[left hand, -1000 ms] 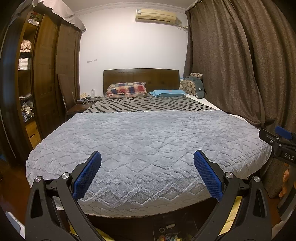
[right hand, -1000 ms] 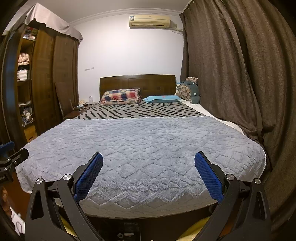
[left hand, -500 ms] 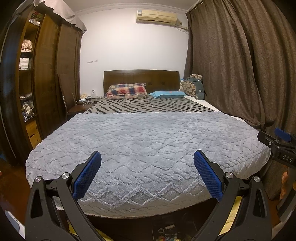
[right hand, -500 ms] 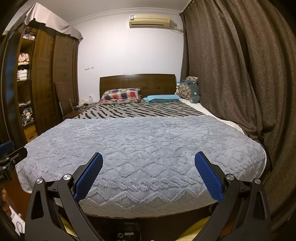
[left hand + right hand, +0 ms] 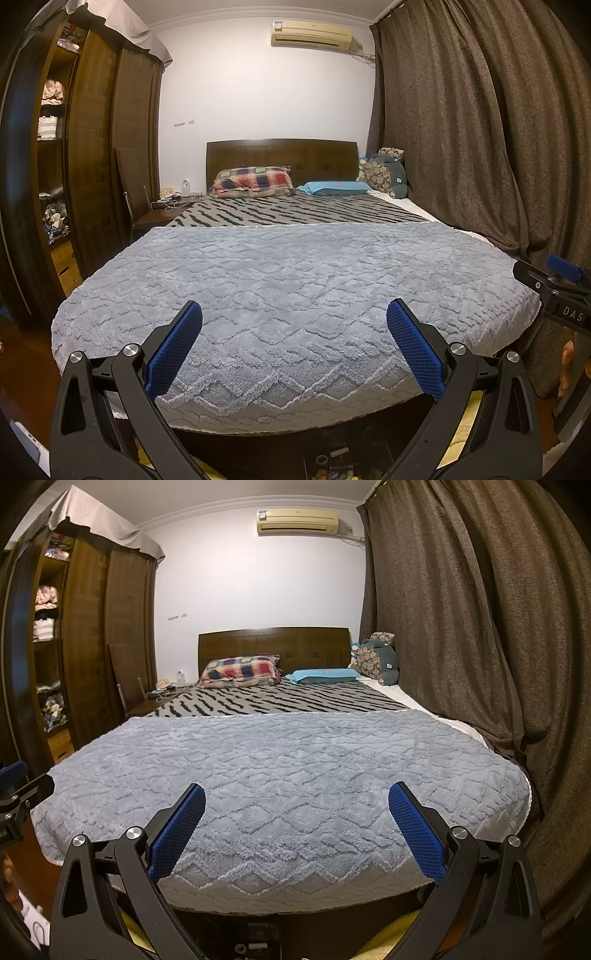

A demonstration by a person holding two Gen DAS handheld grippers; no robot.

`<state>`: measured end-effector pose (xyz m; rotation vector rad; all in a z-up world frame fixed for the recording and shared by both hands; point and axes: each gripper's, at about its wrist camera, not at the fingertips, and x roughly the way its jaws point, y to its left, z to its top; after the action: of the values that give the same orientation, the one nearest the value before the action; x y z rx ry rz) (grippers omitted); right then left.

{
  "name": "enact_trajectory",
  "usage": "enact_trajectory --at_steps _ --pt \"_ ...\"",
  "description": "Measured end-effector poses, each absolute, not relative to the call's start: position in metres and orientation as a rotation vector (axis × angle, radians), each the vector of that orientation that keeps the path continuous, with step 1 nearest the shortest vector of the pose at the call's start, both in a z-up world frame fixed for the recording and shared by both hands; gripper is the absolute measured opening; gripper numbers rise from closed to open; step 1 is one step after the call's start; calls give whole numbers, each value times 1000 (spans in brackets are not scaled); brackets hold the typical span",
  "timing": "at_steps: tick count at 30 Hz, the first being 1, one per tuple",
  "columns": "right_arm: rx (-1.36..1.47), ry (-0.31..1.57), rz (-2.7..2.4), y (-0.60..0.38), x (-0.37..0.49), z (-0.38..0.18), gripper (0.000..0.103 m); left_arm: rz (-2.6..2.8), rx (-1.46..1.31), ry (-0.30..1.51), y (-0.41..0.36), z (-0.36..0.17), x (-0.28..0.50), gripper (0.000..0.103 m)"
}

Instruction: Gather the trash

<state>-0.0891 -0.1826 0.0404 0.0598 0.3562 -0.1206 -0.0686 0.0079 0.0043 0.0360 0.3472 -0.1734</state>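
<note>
Both views face a bed from its foot end. My left gripper [image 5: 294,314] is open, its blue pads spread wide above the grey plush blanket [image 5: 288,288], with nothing between them. My right gripper [image 5: 296,795] is open the same way over the blanket [image 5: 288,771]. The right gripper's tip [image 5: 554,280] shows at the right edge of the left wrist view, and the left gripper's tip [image 5: 22,794] at the left edge of the right wrist view. No trash shows on the bed. Small items [image 5: 332,458] lie in a dark space below the foot of the bed.
A zebra-striped cover [image 5: 295,214], a plaid pillow [image 5: 255,181] and a blue pillow [image 5: 332,187] lie near the wooden headboard [image 5: 280,155]. Brown curtains [image 5: 480,129] hang on the right. A wardrobe [image 5: 85,147] and a cluttered nightstand [image 5: 166,206] stand on the left.
Both views have drifted very slightly; the scene sits a touch lower in the left wrist view. Both grippers stay open and hold nothing.
</note>
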Motion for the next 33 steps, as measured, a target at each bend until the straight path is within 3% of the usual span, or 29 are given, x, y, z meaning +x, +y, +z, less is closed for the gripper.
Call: enact_trajectory --at_steps 33 --pt "60 359 -121 -184 -89 40 100 -169 37 345 9 4 -69 95"
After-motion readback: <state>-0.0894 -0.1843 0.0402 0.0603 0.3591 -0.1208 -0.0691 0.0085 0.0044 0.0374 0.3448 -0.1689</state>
